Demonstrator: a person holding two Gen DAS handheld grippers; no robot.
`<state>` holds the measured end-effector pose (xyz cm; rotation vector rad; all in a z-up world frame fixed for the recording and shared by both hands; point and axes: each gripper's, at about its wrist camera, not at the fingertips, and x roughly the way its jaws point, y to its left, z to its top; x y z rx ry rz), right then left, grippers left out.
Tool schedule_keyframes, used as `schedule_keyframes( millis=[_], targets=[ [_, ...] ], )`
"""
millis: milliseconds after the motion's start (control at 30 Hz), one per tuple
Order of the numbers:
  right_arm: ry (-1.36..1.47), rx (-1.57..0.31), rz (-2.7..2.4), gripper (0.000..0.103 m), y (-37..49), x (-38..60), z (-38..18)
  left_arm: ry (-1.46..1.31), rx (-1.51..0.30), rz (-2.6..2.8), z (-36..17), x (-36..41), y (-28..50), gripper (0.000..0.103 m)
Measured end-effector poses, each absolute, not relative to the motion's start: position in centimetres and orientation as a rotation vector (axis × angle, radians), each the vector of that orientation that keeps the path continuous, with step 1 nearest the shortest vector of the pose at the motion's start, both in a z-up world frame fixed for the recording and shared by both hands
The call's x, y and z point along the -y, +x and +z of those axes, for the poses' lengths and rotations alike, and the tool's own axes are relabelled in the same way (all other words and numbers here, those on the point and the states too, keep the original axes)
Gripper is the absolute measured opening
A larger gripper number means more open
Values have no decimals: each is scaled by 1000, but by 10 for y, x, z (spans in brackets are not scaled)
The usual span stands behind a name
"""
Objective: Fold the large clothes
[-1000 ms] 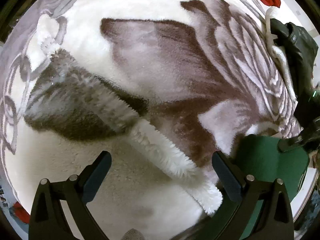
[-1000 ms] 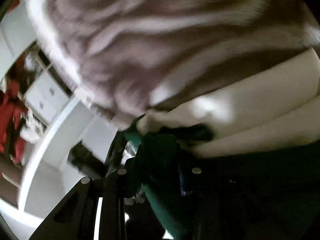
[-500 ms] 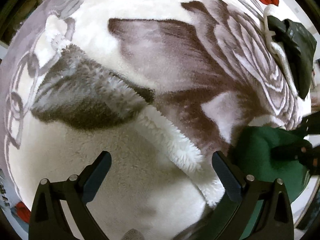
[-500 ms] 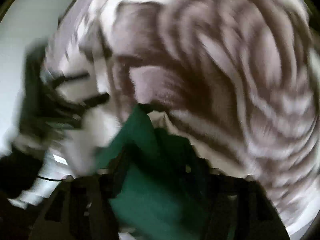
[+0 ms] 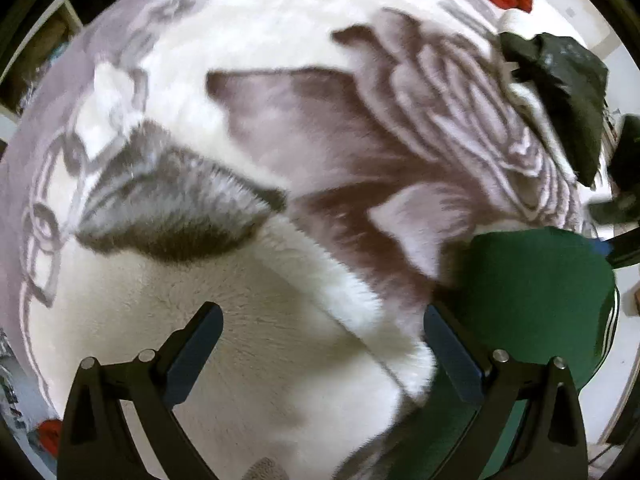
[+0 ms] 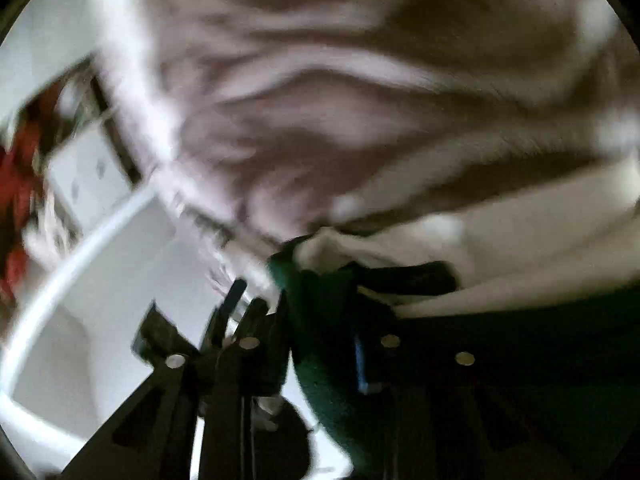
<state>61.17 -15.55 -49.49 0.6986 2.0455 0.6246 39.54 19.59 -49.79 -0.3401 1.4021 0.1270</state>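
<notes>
The fluffy blanket [image 5: 280, 80] is filling both views. The green garment [image 5: 532, 280] is lying on its edge, the right gripper [image 6: 320, 316] is pinching that green cloth, and the left gripper [image 5: 320, 344] is hovering wide over the blanket.

Black plastic tongs [image 5: 318, 348] with dark blue pads [image 5: 196, 348] and silver screws.
</notes>
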Motion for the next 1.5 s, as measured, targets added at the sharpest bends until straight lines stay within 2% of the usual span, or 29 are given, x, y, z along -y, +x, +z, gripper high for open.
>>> schedule_keyframes(
  millis=[33, 167, 300, 433, 567, 600, 633, 667, 767, 867, 967, 1033, 1067, 1100, 1133, 1200, 1233, 1400, 1467, 1500],
  targets=[
    [687, -1981, 642, 60, 615, 167, -473, -344, -1390, 124, -492, -191, 398, 103],
    [644, -1793, 553, 64, 604, 230, -409, -379, -1341, 84, -476, -165, 404, 103],
    [536, -1664, 324, 67, 575, 347, -364, -301, -1314, 75, -478, -124, 425, 103],
    [619, -1693, 238, 69, 535, 406, -392, -161, -1350, 118, -504, -93, 448, 103],
    [705, -1711, 290, 69, 523, 408, -441, -210, -1381, 133, -512, -102, 461, 103],
    [711, -1710, 304, 66, 522, 402, -453, -212, -1385, 136, -512, -103, 462, 103],
    [722, -1665, 288, 28, 521, 399, -457, -202, -1386, 143, -512, -103, 462, 103],
    [739, -1637, 285, 5, 517, 392, -462, -183, -1384, 150, -511, -101, 462, 103],
    [678, -1569, 229, 3, 517, 385, -435, -141, -1367, 153, -509, -92, 460, 103],
    [640, -1514, 118, 2, 517, 402, -439, -166, -1366, 137, -509, -86, 462, 103],
    [708, -1643, 127, 2, 519, 407, -485, -120, -1368, 157, -506, -82, 465, 103],
    [711, -1681, 183, 3, 524, 402, -486, -129, -1357, 161, -496, -89, 458, 103],
    [724, -1688, 229, 7, 526, 403, -478, -131, -1351, 169, -491, -92, 455, 103],
    [742, -1697, 258, 17, 523, 407, -469, -131, -1345, 177, -486, -96, 449, 103],
    [752, -1695, 274, 32, 519, 410, -462, -133, -1338, 189, -480, -101, 441, 103],
    [739, -1700, 275, 47, 500, 420, -446, -143, -1336, 210, -473, -108, 424, 103],
    [713, -1726, 269, 48, 486, 422, -442, -152, -1340, 222, -470, -112, 413, 103],
    [729, -1891, 199, 48, 415, 416, -465, -166, -1385, 263, -473, -107, 371, 103],
    [749, -1852, 179, 46, 398, 407, -476, -157, -1414, 268, -481, -101, 360, 103],
    [757, -1829, 159, 17, 395, 404, -477, -156, -1427, 266, -483, -98, 355, 103]
  ],
)
